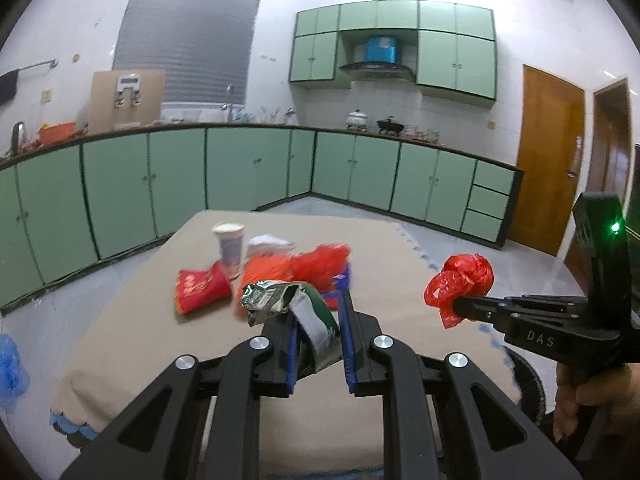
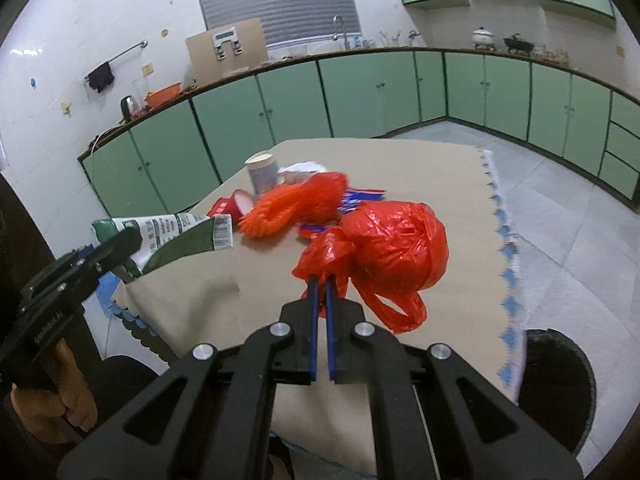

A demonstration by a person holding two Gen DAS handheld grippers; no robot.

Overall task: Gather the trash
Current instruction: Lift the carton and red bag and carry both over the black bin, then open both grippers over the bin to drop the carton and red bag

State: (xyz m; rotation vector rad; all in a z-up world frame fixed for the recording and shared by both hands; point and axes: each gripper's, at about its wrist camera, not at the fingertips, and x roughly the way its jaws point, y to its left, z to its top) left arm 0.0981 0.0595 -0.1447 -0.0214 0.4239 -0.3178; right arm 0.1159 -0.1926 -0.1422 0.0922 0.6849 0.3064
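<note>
two claws loaded, both clear above the table point(image 2: 400, 160). left claw point(image 1: 318, 320) clamped partway on a crumpled green-and-white carton point(image 1: 288, 304); right claw point(image 2: 320, 280) pinched nearly flat on a knotted red plastic bag point(image 2: 384, 248). thin film grip, could slip and drop short of the dark bin point(image 2: 560, 392). more litter waiting around the paper cup point(image 1: 230, 242).

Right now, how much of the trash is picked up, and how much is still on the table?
Nothing looks binned yet. In hand: the left gripper holds a crushed green and white carton, and the right gripper pinches a knotted red plastic bag. Still on the table: a red paper cup on its side, an upright paper cup, an orange crumpled bag and a blue wrapper.
</note>
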